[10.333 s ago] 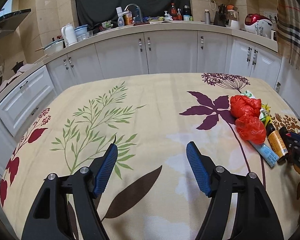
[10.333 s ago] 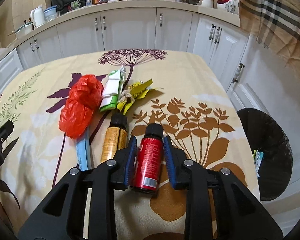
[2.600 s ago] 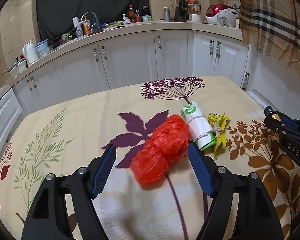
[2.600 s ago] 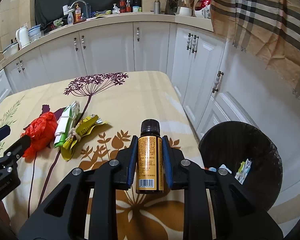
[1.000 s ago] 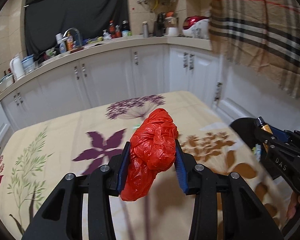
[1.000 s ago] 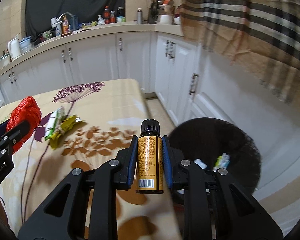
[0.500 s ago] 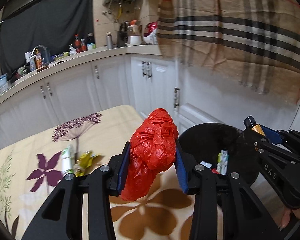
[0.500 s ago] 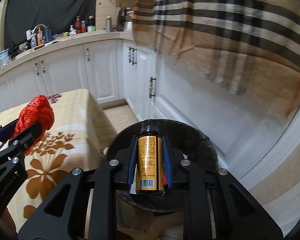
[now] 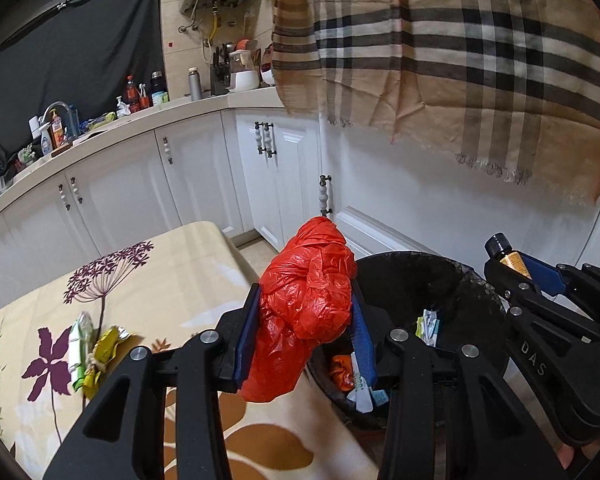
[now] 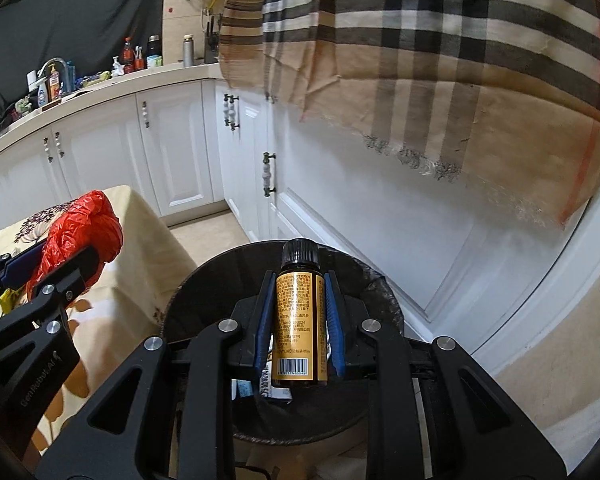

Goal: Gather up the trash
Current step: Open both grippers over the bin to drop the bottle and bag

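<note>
Both loads hang over the black bin [image 10: 384, 292]: the left tongs [image 9: 304, 336] clamp the red plastic bag [image 9: 308, 300], the right tongs [image 10: 298, 320] pinch the amber bottle [image 10: 299, 320]. Some trash already lies inside; wrappers [image 9: 90, 350] remain on the tabletop [image 9: 172, 276].

Red bag [image 9: 308, 304] was thin crinkled glossy plastic; bottle [image 10: 299, 320] bore a shiny gold label, ribbed black cap; bin [image 10: 204, 280] matt black; surface [image 9: 172, 272] covered in printed cloth.
</note>
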A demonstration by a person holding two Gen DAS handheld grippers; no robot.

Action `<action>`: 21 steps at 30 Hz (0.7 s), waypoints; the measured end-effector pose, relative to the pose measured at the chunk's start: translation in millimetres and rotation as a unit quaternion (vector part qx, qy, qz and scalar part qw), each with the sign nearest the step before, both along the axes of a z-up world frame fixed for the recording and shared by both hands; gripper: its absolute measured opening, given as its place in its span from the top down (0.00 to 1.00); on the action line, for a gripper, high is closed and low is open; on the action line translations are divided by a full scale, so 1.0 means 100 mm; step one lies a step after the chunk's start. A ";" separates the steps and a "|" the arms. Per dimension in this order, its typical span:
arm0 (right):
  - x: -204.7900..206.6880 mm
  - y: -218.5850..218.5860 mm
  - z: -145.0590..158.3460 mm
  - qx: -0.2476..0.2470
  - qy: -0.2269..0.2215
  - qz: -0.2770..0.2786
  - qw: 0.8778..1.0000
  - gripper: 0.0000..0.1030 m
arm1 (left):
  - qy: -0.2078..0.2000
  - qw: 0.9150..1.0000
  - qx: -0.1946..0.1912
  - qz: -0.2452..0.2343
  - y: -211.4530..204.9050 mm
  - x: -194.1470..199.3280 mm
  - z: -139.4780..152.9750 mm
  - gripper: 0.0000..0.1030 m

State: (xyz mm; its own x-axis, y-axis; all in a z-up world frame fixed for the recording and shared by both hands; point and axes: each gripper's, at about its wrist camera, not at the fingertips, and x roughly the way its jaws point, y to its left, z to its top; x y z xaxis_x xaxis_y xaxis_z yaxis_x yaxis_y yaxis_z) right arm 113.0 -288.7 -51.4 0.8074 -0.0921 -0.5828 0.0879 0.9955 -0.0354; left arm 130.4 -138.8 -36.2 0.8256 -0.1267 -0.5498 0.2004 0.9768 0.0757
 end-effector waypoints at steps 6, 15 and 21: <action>0.08 -0.10 -0.07 0.004 0.004 -0.010 1.000 0.78 | 0.008 1.000 0.007 -0.003 -0.15 0.13 -0.06 0.60; 0.22 -0.24 -0.18 0.008 0.014 -0.026 1.000 0.77 | 0.017 1.000 0.018 -0.010 -0.32 0.31 -0.15 0.59; 0.25 -0.22 -0.23 0.005 0.017 -0.031 0.999 0.75 | 0.028 0.999 0.019 -0.011 -0.36 0.39 -0.17 0.49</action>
